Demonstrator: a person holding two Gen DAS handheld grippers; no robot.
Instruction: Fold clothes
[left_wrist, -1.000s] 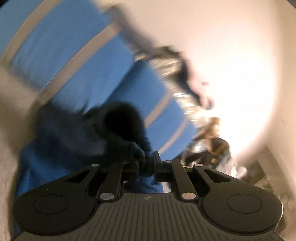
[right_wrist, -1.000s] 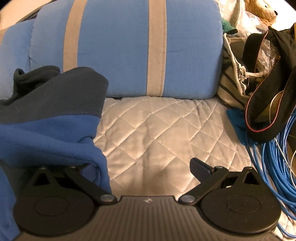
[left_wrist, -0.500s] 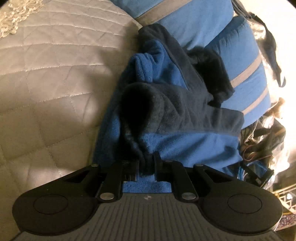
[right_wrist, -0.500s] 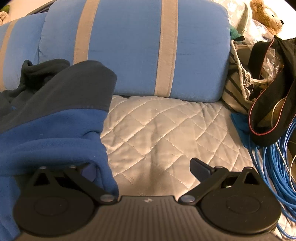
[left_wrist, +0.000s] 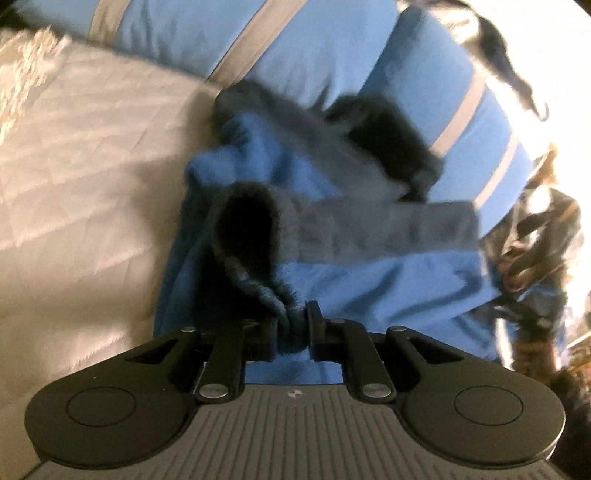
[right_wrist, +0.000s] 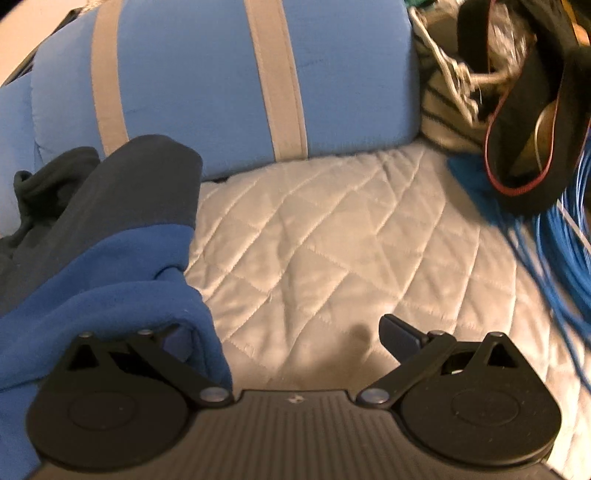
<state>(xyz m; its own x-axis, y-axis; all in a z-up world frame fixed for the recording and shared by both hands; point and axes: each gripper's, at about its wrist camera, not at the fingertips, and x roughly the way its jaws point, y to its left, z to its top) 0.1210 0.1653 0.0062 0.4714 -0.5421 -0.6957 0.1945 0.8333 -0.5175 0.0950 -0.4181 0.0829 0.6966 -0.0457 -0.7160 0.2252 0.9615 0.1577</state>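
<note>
Left hand-held gripper (left_wrist: 291, 328): you have it clenched on a bunched dark cuff of the fleece (left_wrist: 369, 273); cloth fills the narrow gap between the fingers.
Right hand-held gripper (right_wrist: 291, 343): released, fingers spread wide. The blue fabric drapes over its left finger; the right finger (right_wrist: 400, 338) stands bare above the quilt. Nothing pinched there.
Fleece: blue with dark grey bands, lying in a crumpled heap on the bed, its far edge against the pillows. One sleeve opening gapes towards your left camera; another dark cuff (left_wrist: 384, 144) sits further back.
Fold state: no clean crease or squared edge shows. I judge the task to be early, with the garment gathered rather than spread.
Left to do: probably spread it flat, bring the sleeves in, then fold the body.
Quilt (right_wrist: 332, 240): pale, diamond-stitched, with bare room to the right of the fleece.
Pillows (right_wrist: 207, 74): blue with grey stripes, behind the garment.
Far right: blue cable (right_wrist: 561, 243) and a dark bag (right_wrist: 532, 122), well apart from the fleece.
</note>
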